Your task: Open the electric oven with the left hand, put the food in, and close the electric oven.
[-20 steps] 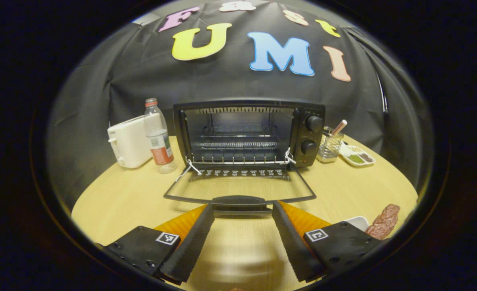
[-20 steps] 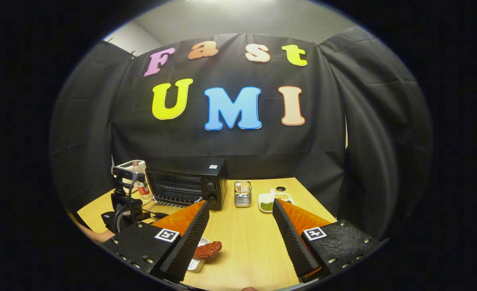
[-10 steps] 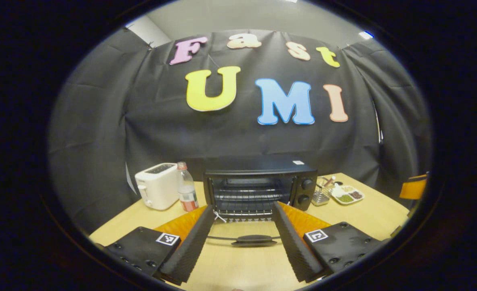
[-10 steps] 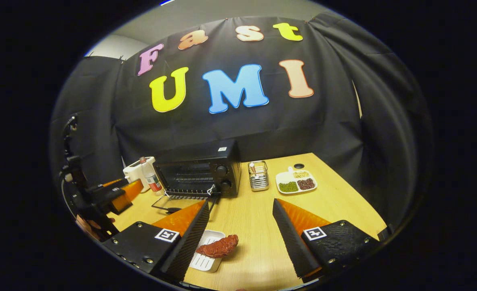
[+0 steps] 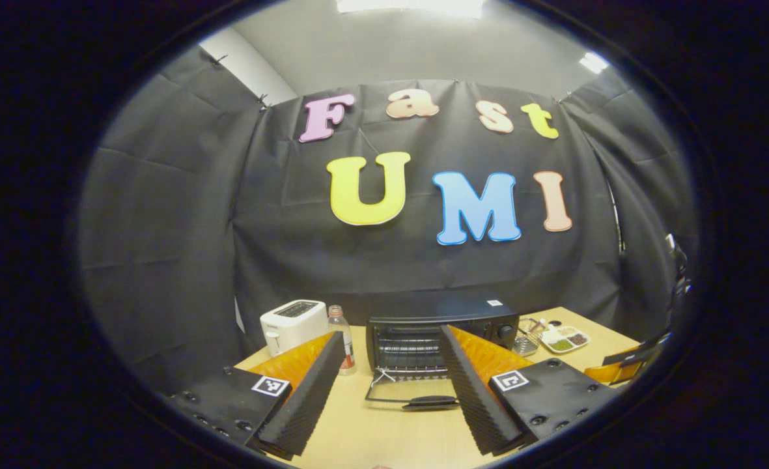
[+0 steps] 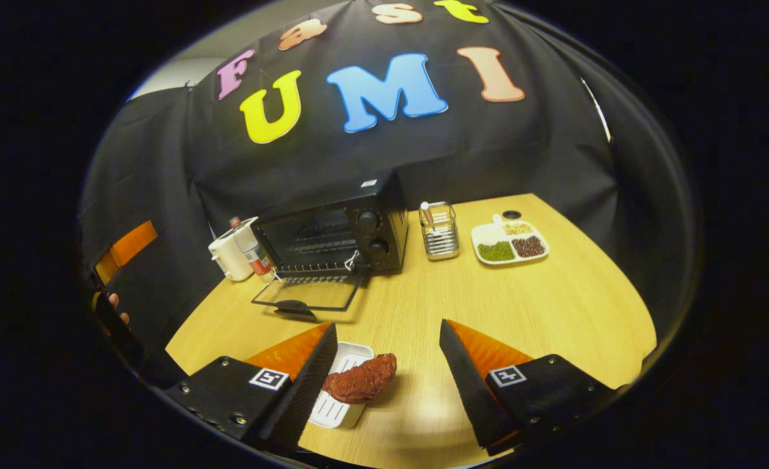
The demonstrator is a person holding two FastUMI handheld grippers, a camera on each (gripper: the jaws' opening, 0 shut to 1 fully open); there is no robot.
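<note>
The black electric oven (image 5: 436, 331) stands at the back of the wooden table with its glass door (image 5: 409, 395) folded down flat, the wire rack showing inside. My left gripper (image 5: 392, 336) is open, held high and well back from the door, nothing between its fingers. In the right gripper view the oven (image 6: 332, 234) and its lowered door (image 6: 309, 296) lie farther off. A reddish piece of meat (image 6: 361, 381) rests on a small white tray (image 6: 333, 412) just left of my open right gripper (image 6: 388, 329), beside its left finger.
A white toaster (image 6: 228, 257) and a bottle (image 6: 251, 251) stand left of the oven. A wire holder (image 6: 439, 231) and a divided dish of beans (image 6: 509, 242) stand to its right. At the far left, the other gripper (image 6: 124, 244) and a hand (image 6: 114, 303) show.
My left gripper has drawn back and risen away from the open oven door. My right gripper has tilted down and come closer over the meat on the tray.
</note>
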